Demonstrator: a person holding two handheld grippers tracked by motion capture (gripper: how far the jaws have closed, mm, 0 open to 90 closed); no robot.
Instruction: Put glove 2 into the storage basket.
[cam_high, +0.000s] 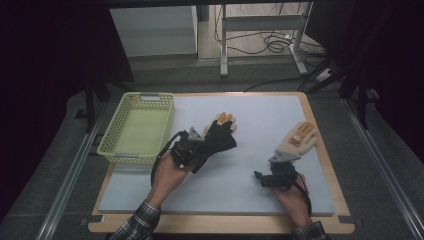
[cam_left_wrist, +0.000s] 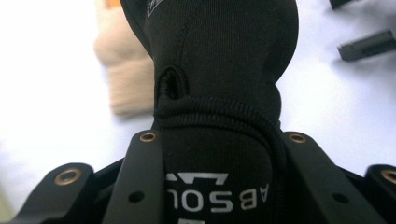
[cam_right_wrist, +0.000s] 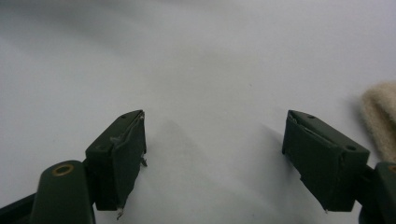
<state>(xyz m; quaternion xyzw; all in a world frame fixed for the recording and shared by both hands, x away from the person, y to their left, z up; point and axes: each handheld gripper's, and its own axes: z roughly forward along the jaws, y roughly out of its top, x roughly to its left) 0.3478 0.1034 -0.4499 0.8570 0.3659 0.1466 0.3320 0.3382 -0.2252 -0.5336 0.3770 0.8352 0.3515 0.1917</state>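
My left gripper is shut on the cuff of a black glove, which hangs from it just above the white mat. In the left gripper view the glove fills the gap between the jaws of that gripper, with white lettering on its cuff. A beige glove with orange fingertips lies partly under the black one, and its cuff shows behind it. A second beige glove lies at the right. My right gripper rests open on the mat below that glove, with nothing between its jaws.
A pale green plastic basket stands at the mat's left edge. The white mat covers a wooden table. A beige glove's edge lies right of my right gripper. The right gripper's jaws show far off.
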